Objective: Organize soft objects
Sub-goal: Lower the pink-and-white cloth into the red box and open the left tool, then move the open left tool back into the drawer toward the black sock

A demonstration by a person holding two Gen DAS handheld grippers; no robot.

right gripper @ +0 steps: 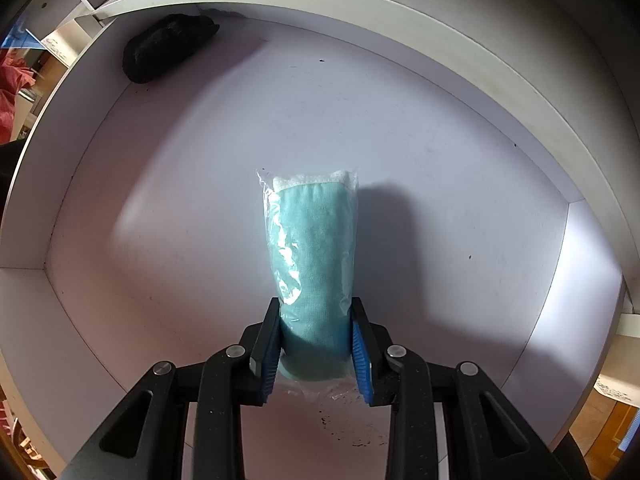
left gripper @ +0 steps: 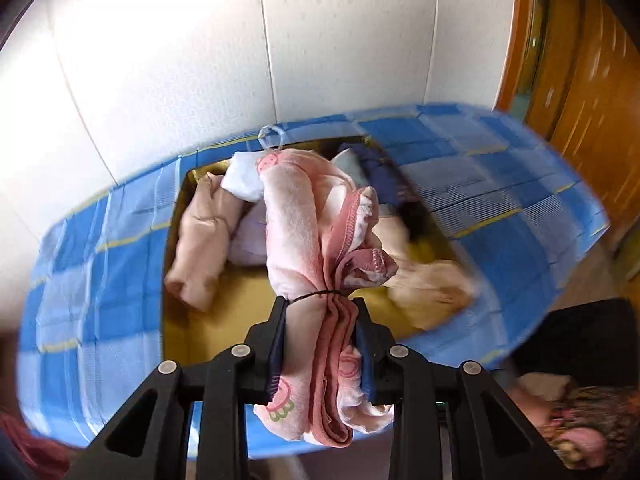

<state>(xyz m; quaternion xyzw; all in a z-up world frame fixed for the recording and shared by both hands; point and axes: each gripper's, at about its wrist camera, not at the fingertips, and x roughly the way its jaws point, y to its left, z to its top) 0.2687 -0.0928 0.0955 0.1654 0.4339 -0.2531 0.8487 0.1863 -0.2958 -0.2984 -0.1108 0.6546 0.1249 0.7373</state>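
Watch the loose folds of the pink bundle (left gripper: 316, 240): they trail beyond your left gripper (left gripper: 322, 320) and could snag the rim of the blue checked box (left gripper: 500, 184) or drag out the beige garment (left gripper: 204, 236) lying at centre left. The jaws are clamped on the bundle's tied waist, low centre. Your right gripper (right gripper: 316, 332) pinches the bagged teal cloth (right gripper: 312, 240) near its lower end, above the white drawer floor (right gripper: 440, 160); the slick plastic could slip.

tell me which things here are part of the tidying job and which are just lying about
In the job:
- pink bundle, held by left gripper
- teal bagged cloth, held by right gripper
- clothes box
- white compartment

Lying about:
- wooden furniture
- wall
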